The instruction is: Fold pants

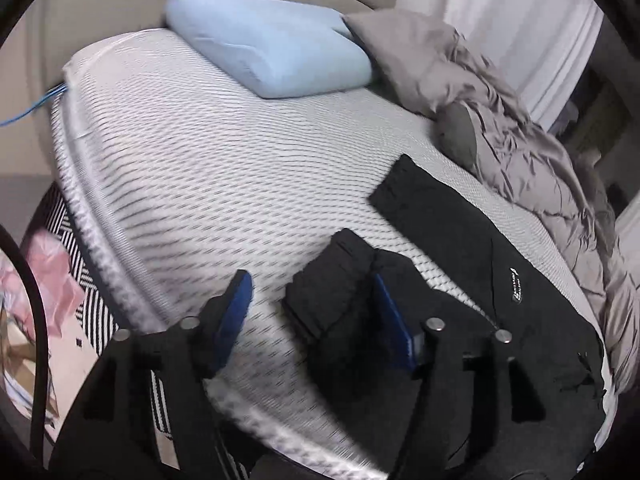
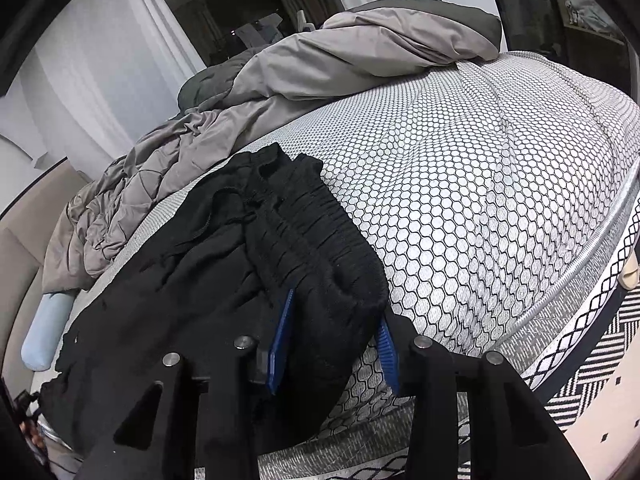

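The right gripper [image 2: 336, 344] is pinching the soft black pants [image 2: 224, 280] by the waistband; the left gripper [image 1: 312, 308] is hanging open. Next, probably grab a leg cuff.

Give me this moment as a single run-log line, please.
task: fold pants | black pants: on mattress | left gripper: open over leg cuff | right gripper: around waistband
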Tool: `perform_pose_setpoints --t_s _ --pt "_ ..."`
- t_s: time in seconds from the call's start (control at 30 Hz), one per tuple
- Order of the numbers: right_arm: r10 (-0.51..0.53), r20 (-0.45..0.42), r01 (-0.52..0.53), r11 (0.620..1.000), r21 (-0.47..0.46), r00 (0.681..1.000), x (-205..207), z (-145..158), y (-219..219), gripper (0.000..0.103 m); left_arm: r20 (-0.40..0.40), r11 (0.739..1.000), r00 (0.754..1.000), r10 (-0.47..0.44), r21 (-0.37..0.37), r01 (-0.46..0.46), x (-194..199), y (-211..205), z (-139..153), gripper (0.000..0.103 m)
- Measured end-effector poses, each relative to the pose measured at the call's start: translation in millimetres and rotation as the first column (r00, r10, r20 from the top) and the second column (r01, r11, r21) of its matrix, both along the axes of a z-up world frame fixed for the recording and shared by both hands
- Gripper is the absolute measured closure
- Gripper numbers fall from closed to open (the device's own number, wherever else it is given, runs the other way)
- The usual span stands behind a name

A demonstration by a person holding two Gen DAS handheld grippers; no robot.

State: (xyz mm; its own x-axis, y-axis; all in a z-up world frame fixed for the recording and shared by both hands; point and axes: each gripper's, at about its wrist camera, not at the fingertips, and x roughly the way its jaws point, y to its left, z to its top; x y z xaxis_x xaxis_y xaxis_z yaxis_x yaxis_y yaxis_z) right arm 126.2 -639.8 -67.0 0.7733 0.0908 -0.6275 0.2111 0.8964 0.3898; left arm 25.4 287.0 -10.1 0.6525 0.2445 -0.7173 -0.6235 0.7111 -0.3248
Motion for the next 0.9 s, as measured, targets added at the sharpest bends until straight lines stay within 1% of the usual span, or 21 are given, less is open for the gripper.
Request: perform_pose_setpoints --t_s 0.1,0.13,0.17,0.2,0.23,0.3,0.33,0.37,0.4,0.43,0.47,0.5,0.53,0.6,0.67,0.7,0.77,0.83,0.9 --pt "0.003 0.004 -0.003 1.000 -0.005 1.000 -0.2 0.7 0.9 0.064 0.016 1.000 1.000 -0.019 -0.015 0.019 -12.9 0.5 -3.6 0.042" --pt "0.004 0.005 -0.004 1.000 -0.004 1.000 -0.8 0.5 1.3 0.064 0.025 0.999 0.999 -0.032 -0.027 0.033 -22.7 2.8 -9.0 0.042" --pt "0.003 0.008 -0.003 1.000 0.002 1.000 -2.1 0.3 1.5 0.064 0.031 0.998 0.999 -0.040 -0.045 0.042 -25.8 1.9 -11.8 0.042" --pt "0.002 0.012 -0.002 1.000 0.008 1.000 -3.8 0.1 1.3 0.064 0.047 0.996 0.998 -0.048 -0.069 0.051 -40.9 5.2 -22.4 0.042" --pt "0.004 0.016 -0.004 1.000 0.016 1.000 -5.8 0.1 1.6 0.064 0.080 0.991 0.995 -0.064 -0.110 0.073 -43.5 4.9 -26.4 0.042" --pt "0.022 0.031 -0.023 0.999 0.034 0.999 -10.3 0.3 2.3 0.064 0.099 0.979 0.988 -0.119 -0.157 0.133 -37.3 0.5 -35.3 0.042" --pt "0.032 0.035 -0.033 0.999 0.042 0.999 -11.5 -0.1 2.3 0.062 0.094 0.969 0.984 -0.152 -0.180 0.167 -27.5 -3.5 -42.1 0.046" --pt "0.043 0.043 -0.045 0.997 0.055 0.998 -12.0 -0.6 1.9 0.060 0.083 0.965 0.983 -0.163 -0.193 0.177 -20.9 -5.7 -47.0 0.049" --pt "0.049 0.048 -0.052 0.997 0.064 0.998 -11.9 -1.1 1.4 0.059 0.080 0.965 0.983 -0.167 -0.192 0.180 -16.9 -8.5 -50.2 0.055" --pt "0.052 0.052 -0.056 0.995 0.083 0.997 -10.4 -2.0 -0.2 0.059 0.085 0.968 0.982 -0.168 -0.175 0.180 -12.4 -15.5 -51.4 0.061" --pt "0.054 0.059 -0.059 0.993 0.101 0.997 -9.8 -2.8 -1.4 0.059 0.087 0.970 0.982 -0.167 -0.166 0.179 -7.5 -18.6 -51.4 0.075" --pt "0.054 0.066 -0.062 0.991 0.119 0.996 -8.8 -3.2 -3.1 0.059 0.091 0.970 0.982 -0.168 -0.164 0.181 -3.2 -21.2 -51.0 0.084" --pt "0.052 0.074 -0.062 0.988 0.140 0.996 -7.8 -3.4 -4.8 0.059 0.111 0.969 0.981 -0.160 -0.173 0.178 -0.8 -23.2 -49.4 0.088" --pt "0.053 0.087 -0.067 0.983 0.169 0.995 -6.9 -2.3 -6.9 0.059 0.133 0.972 0.980 -0.151 -0.162 0.172 -1.0 -25.1 -44.1 0.090" --pt "0.069 0.092 -0.083 0.983 0.163 0.993 -8.3 -0.4 -4.0 0.059 0.143 0.976 0.978 -0.150 -0.139 0.170 -1.2 -27.8 -38.3 0.090" --pt "0.081 0.082 -0.092 0.985 0.147 0.993 -9.3 -0.3 -0.3 0.059 0.144 0.976 0.978 -0.150 -0.137 0.170 -1.5 -28.1 -38.5 0.090" --pt "0.103 0.061 -0.110 0.986 0.125 0.993 -11.1 -4.2 4.1 0.059 0.136 0.974 0.979 -0.150 -0.152 0.170 -1.8 -25.0 -39.5 0.090" --pt "0.125 0.052 -0.132 0.979 0.153 0.991 -10.7 -12.0 4.5 0.059 0.129 0.971 0.981 -0.145 -0.172 0.166 1.4 -22.3 -44.9 0.090" --pt "0.123 0.043 -0.128 0.978 0.162 0.991 -8.2 -18.4 4.1 0.059 0.113 0.970 0.984 -0.136 -0.186 0.156 6.4 -21.3 -49.3 0.090"
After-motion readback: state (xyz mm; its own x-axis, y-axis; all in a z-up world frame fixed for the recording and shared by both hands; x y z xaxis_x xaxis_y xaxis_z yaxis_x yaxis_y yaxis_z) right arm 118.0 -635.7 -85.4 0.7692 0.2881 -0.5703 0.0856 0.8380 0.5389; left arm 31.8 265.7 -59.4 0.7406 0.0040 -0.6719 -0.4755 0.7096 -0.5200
